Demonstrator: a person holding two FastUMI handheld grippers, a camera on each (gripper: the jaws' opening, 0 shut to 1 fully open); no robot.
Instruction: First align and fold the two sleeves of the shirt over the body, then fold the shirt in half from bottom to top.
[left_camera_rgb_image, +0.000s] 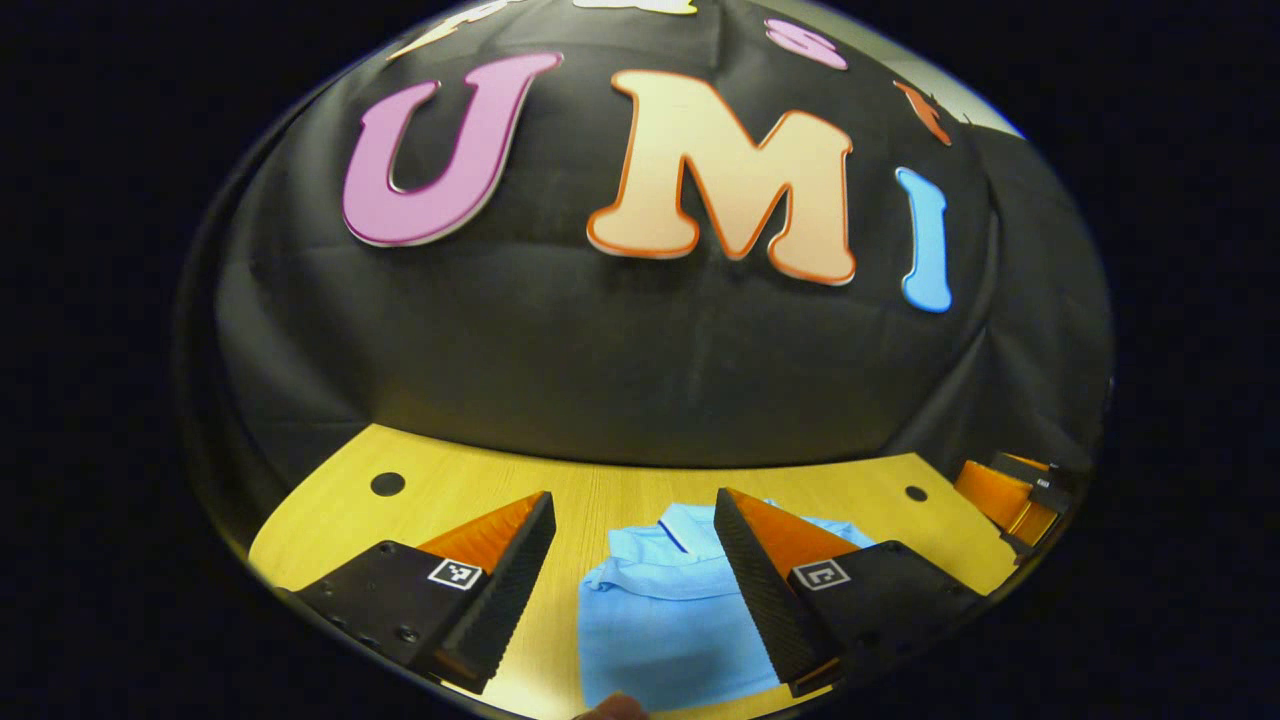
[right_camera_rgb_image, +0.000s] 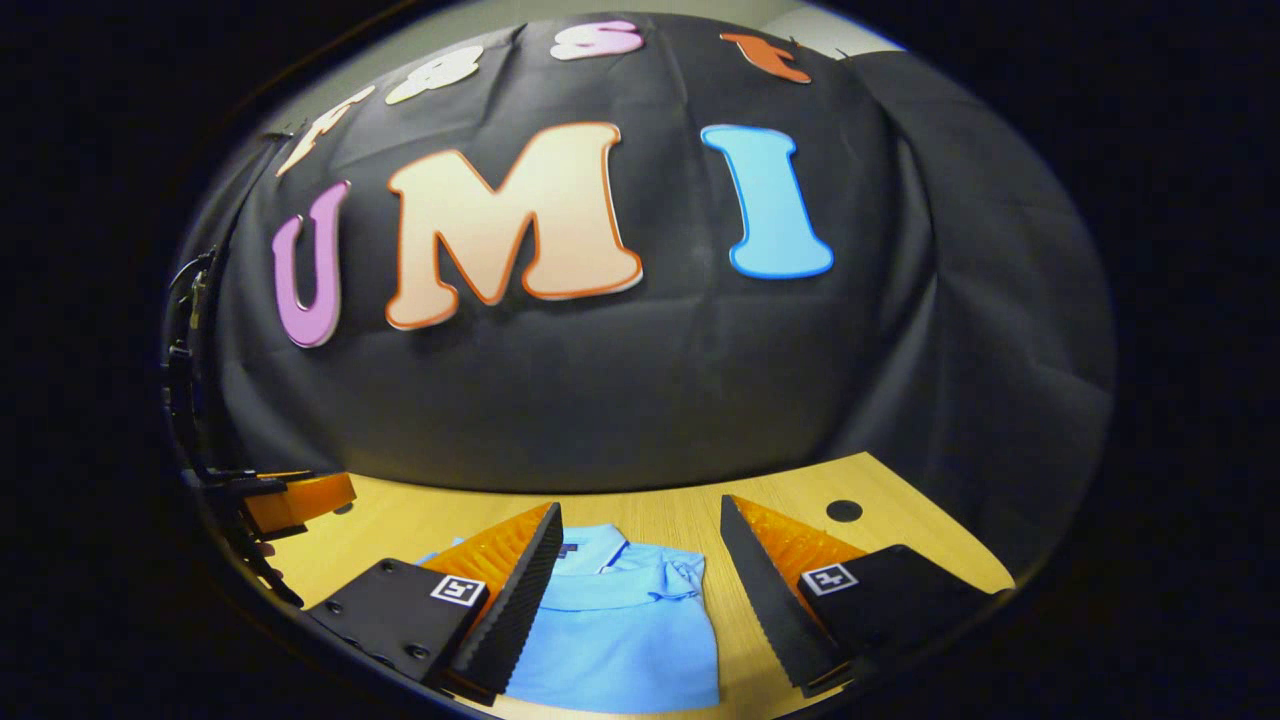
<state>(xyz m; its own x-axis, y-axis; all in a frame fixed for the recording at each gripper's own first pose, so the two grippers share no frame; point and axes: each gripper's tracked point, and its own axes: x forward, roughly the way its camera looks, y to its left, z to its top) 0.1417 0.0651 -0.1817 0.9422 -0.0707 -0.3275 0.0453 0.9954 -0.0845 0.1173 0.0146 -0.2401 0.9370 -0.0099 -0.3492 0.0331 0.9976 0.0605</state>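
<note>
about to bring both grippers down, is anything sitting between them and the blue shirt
Nothing visible does. The blue shirt lies flat on the wooden table, with bare cloth in the gap between the open fingers of the left gripper and the right gripper.

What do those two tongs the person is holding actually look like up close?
Each pair of tongs, left tongs and right tongs, has two wedge-shaped fingers tapering to a point, with ridged, saw-toothed inner faces. Every finger sits on a black block with screws and carries a small square black-and-white marker.
</note>
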